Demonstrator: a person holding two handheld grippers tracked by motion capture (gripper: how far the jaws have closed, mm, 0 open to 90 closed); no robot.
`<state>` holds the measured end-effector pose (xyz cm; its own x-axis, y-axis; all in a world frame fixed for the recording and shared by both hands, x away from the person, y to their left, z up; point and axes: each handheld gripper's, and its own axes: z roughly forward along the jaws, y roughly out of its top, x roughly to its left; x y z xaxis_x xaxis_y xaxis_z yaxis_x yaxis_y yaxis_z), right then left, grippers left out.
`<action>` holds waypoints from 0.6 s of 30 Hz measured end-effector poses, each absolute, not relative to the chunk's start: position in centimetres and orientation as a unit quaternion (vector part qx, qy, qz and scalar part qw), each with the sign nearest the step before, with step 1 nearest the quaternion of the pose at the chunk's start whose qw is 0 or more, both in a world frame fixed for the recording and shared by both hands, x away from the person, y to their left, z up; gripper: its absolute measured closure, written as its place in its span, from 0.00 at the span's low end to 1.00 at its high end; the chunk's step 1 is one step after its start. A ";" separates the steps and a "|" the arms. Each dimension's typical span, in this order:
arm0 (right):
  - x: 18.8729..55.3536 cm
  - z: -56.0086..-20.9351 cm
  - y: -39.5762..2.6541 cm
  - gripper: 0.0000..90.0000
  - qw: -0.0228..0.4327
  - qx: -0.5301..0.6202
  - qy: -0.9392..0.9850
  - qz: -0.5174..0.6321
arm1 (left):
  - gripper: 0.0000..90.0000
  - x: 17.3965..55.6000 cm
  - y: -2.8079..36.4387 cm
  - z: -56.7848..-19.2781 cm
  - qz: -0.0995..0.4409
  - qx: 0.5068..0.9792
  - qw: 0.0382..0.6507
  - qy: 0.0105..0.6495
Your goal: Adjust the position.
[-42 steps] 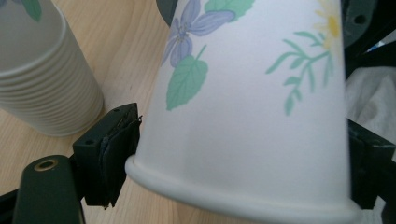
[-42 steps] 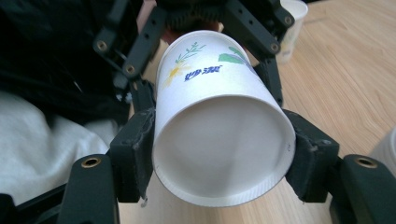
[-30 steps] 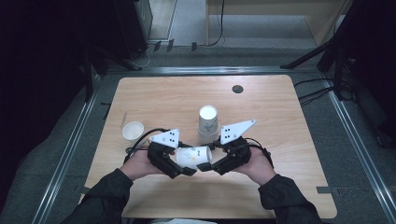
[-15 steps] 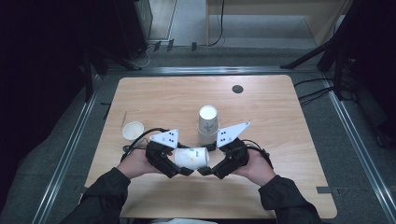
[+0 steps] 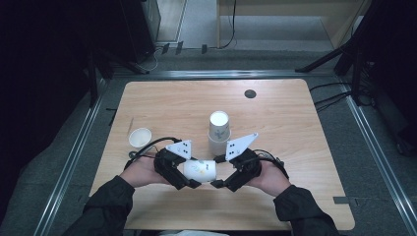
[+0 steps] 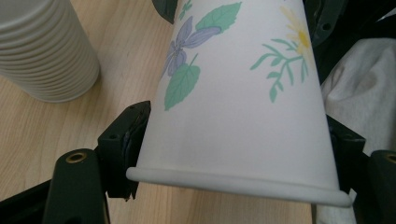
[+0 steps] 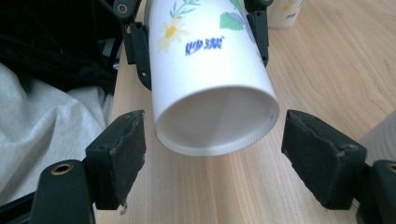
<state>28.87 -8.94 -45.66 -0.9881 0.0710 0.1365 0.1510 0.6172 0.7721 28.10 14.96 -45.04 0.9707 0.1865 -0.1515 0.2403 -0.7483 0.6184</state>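
The flowered paper cup (image 5: 200, 169) lies sideways above the near table (image 5: 295, 123) edge, clamped by the left gripper (image 5: 189, 183). The right gripper (image 5: 219, 184) has just let go; its jaws stand apart either side of the rim. Handover to the left appears complete. The cup stack (image 5: 218, 132) stands just beyond.

Evenly lit on the desk (image 5: 295, 123), dark all around; soft in the high view, sharp up close, faint shadows.

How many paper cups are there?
3 clearly: a flowered cup lying sideways in the left tool, a small white cup left of it, and the top cup of a middle stack, which hides more nested ones.
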 end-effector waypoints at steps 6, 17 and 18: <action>28.8 -46.3 -8.4 0.25 0.045 -0.054 -0.906 -0.418 | 0.28 28.0 14.3 -45.6 -0.045 0.946 0.302 0.112; 28.6 -47.9 -6.9 0.27 0.052 -0.032 -0.923 -0.380 | 0.28 27.8 13.1 -46.4 -0.040 0.959 0.258 0.113; 28.5 -48.0 -6.8 0.27 0.053 -0.031 -0.923 -0.379 | 0.28 27.7 13.0 -46.4 -0.040 0.960 0.255 0.112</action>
